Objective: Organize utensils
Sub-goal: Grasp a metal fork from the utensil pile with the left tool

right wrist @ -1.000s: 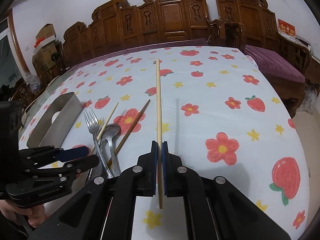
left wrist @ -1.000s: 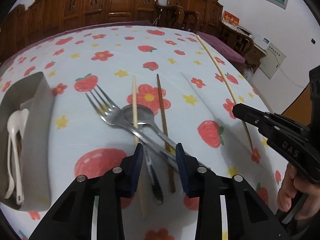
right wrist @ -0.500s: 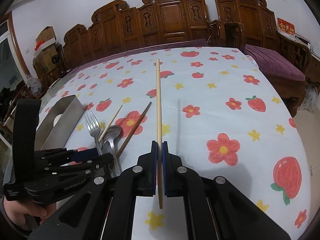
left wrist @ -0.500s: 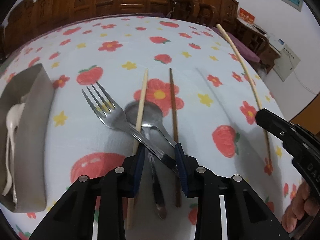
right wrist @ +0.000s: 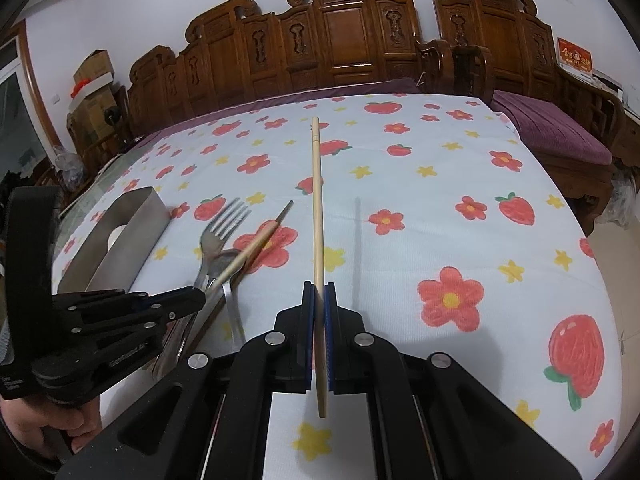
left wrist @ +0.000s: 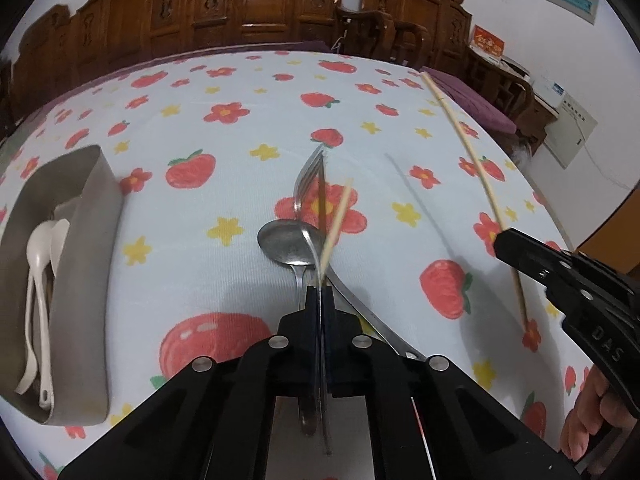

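Left wrist view: the left gripper (left wrist: 322, 292) has just been closing and its jaws now clamp the fork (left wrist: 310, 184) with a pale chopstick (left wrist: 338, 222). The fork's long axis runs toward 12 o'clock, tines at the far end; the pale chopstick slants toward 1 o'clock from the jaws. A spoon (left wrist: 288, 246) lies on the cloth (left wrist: 240, 128) just ahead of the jaws, bowl at 11 o'clock from them. A steel tray (left wrist: 86, 280) at 9 o'clock holds white spoons (left wrist: 40, 280).

Right wrist view: the right gripper (right wrist: 319, 300) is clamped on a long chopstick (right wrist: 317, 200), which points to 12 o'clock, clear of the cloth. A dark chopstick (right wrist: 284, 212) shows beside the fork at 10 o'clock.

Writing: "DAS" is legible on the right gripper's body in the left view; other labels are unreadable.
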`<control>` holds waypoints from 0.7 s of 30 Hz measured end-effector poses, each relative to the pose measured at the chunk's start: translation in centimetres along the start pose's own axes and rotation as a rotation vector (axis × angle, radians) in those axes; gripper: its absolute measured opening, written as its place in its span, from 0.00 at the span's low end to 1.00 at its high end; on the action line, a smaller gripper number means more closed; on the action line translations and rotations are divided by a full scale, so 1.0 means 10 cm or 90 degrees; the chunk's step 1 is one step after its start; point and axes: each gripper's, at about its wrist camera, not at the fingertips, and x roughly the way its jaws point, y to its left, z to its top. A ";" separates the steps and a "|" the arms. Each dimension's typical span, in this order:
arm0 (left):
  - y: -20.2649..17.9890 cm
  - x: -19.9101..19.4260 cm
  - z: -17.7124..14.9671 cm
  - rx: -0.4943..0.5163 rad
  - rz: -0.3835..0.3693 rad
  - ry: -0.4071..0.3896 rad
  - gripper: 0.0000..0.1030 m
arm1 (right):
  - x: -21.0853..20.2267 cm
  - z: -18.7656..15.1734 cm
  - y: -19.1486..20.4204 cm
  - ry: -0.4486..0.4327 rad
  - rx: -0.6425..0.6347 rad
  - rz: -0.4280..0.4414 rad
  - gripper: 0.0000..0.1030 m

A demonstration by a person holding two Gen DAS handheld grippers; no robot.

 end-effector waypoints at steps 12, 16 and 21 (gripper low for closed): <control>0.14 -0.46 0.06 0.047 -0.008 -0.040 0.02 | 0.02 0.01 0.28 0.003 -0.029 0.027 0.06; 0.30 -0.58 0.09 0.053 -0.004 -0.049 0.02 | 0.15 -0.01 0.37 0.021 -0.038 0.028 0.06; 0.49 -0.68 0.07 0.057 0.003 -0.056 0.02 | 0.40 -0.12 0.37 0.036 -0.018 0.005 0.06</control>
